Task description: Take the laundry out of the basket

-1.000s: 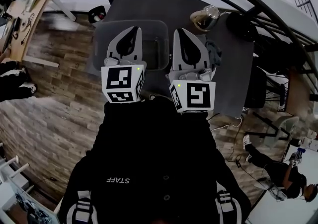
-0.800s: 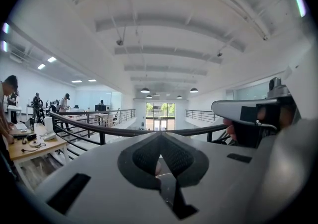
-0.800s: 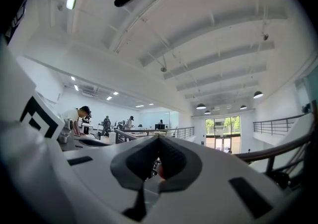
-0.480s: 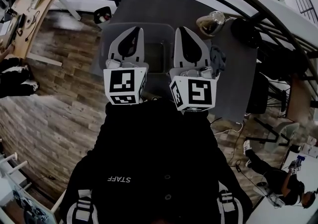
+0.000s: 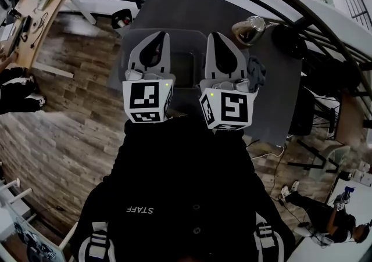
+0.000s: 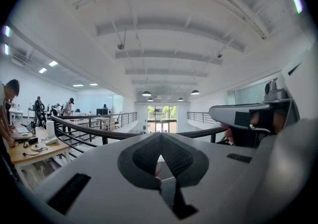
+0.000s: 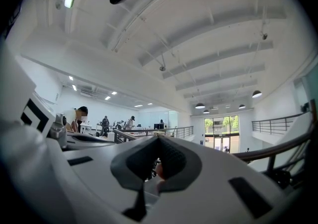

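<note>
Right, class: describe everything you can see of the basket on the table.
The basket is a clear, plastic-looking rectangular bin with rounded corners, upright on the grey table. In the head view the left gripper and right gripper cover much of it. The part of its inside that shows looks empty. Only the table visibly touches it.

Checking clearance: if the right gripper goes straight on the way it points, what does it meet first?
Nothing close. The right gripper, shut and empty, points out over the hall; the black railing is probably first, though depth is unclear.
</note>
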A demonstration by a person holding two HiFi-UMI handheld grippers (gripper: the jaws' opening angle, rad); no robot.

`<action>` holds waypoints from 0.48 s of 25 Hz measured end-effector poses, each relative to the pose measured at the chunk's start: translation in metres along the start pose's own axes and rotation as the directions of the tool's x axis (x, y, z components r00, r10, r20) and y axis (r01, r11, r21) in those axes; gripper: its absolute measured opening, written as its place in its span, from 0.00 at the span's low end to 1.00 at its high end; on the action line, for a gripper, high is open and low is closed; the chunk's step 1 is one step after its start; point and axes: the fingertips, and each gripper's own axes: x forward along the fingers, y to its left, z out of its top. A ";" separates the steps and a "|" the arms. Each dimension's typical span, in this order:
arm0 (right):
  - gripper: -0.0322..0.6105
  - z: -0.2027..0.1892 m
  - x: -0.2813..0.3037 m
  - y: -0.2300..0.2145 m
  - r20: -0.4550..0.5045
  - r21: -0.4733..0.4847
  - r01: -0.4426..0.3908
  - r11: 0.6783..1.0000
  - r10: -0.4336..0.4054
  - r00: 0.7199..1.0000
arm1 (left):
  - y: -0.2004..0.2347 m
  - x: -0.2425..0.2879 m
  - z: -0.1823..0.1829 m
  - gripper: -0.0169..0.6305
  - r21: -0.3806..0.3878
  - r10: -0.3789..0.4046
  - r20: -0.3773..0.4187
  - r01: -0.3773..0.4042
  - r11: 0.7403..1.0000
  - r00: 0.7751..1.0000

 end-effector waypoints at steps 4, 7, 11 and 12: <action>0.07 0.000 -0.001 0.001 0.005 0.000 0.005 1.000 -0.005 1.000 | 0.000 0.000 -0.001 0.03 -0.005 -0.006 -0.003 0.006 1.000 1.000; 0.07 -0.002 -0.002 -0.001 0.006 0.002 0.009 1.000 -0.009 1.000 | -0.003 0.002 -0.003 0.03 -0.005 -0.011 0.000 0.011 1.000 1.000; 0.07 -0.004 -0.002 -0.002 0.001 0.001 0.014 1.000 -0.014 1.000 | -0.003 0.003 -0.003 0.03 -0.006 -0.013 -0.001 0.013 1.000 1.000; 0.07 -0.005 -0.001 -0.003 -0.001 0.002 0.015 1.000 -0.015 1.000 | -0.003 0.003 -0.004 0.03 -0.006 -0.014 -0.007 0.013 1.000 1.000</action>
